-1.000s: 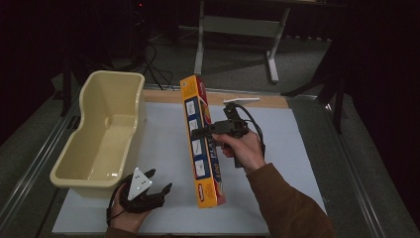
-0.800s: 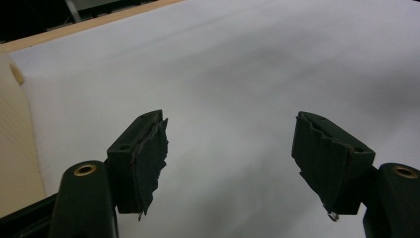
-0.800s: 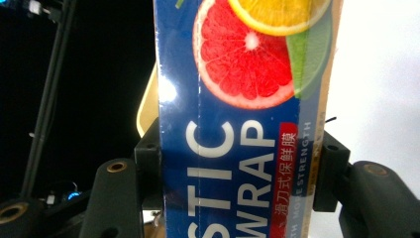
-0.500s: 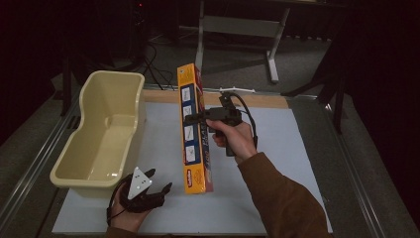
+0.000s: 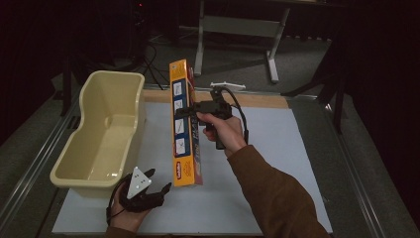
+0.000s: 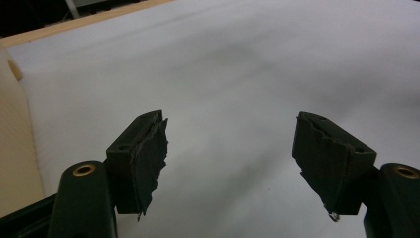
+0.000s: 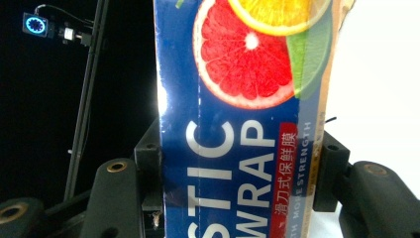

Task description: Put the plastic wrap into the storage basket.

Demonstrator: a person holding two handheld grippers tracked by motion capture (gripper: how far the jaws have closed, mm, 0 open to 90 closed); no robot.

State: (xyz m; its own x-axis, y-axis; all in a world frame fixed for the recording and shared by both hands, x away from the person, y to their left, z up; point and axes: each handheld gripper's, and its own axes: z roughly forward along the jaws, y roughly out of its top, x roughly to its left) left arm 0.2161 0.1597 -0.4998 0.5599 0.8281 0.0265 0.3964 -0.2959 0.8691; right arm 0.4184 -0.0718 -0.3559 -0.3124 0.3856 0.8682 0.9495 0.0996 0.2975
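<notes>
one white desk (image 5: 277,148) is set in a dark room; the plastic wrap box (image 5: 184,124) is gripped by the right gripper (image 5: 190,110), the left gripper (image 5: 153,191) is held open.

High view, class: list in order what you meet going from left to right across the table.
Cream tub → left gripper → plastic wrap box → right gripper, shut on the box → bare white mat.

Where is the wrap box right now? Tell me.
High view: the wrap box is mid-table, clamped in the right hand-held gripper, just right of the tub.
</notes>
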